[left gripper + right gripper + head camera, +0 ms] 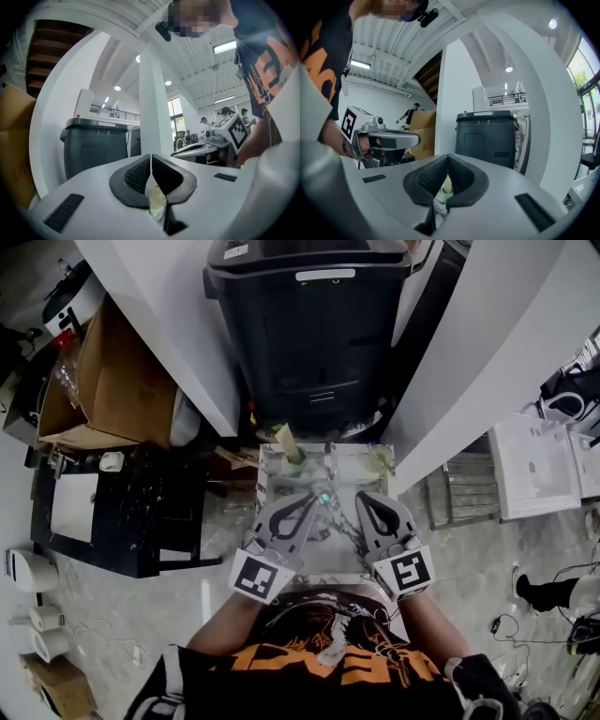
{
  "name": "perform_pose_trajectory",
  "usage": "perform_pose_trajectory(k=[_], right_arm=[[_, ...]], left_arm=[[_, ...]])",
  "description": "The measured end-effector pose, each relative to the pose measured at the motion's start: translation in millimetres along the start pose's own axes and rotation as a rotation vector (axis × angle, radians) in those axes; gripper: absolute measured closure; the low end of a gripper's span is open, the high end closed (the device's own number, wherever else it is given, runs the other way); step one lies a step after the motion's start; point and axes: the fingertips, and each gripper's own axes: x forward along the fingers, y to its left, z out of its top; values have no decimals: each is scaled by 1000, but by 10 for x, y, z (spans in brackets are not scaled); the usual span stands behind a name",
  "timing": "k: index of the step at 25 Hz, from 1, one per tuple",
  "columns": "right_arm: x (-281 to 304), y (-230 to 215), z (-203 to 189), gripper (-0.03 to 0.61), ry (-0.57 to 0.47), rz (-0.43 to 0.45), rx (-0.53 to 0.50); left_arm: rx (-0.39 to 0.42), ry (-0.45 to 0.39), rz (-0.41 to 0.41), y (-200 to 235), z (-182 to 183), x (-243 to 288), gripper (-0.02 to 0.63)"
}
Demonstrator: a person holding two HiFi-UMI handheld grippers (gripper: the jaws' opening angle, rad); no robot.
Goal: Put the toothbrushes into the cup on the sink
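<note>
The left claw (312, 498) (151, 160) is clenched, its ridged pads meeting at the tips with nothing gripped between them. The right claw (362, 496) (448, 161) is clenched and empty in the same way. Both are held level side by side over the small white sink (264, 476), tips angled slightly toward each other. A small teal thing (325, 496) lies in the basin between the tips; it is too small to tell whether it is a toothbrush. At the sink's back left corner stands what looks like the cup (287, 442), beige and green. A pale translucent container (378, 461) stands at the back right corner. Behind the sink is a dark bin (309, 324), and to its left a cardboard box (117, 381).
</note>
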Motion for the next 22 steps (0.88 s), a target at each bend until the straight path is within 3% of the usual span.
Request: perform_pose_trajectory(k=[4, 15, 22], right_arm=[[10, 9, 21, 565, -15, 0, -12], [-14, 27, 72, 565, -32, 9, -24], [-26, 13, 63, 565, -30, 7, -22]], left_arm=[[48, 15, -18, -87, -25, -11, 578], [72, 43, -7, -104, -78, -36, 578], [44, 56, 17, -73, -86, -53, 578]])
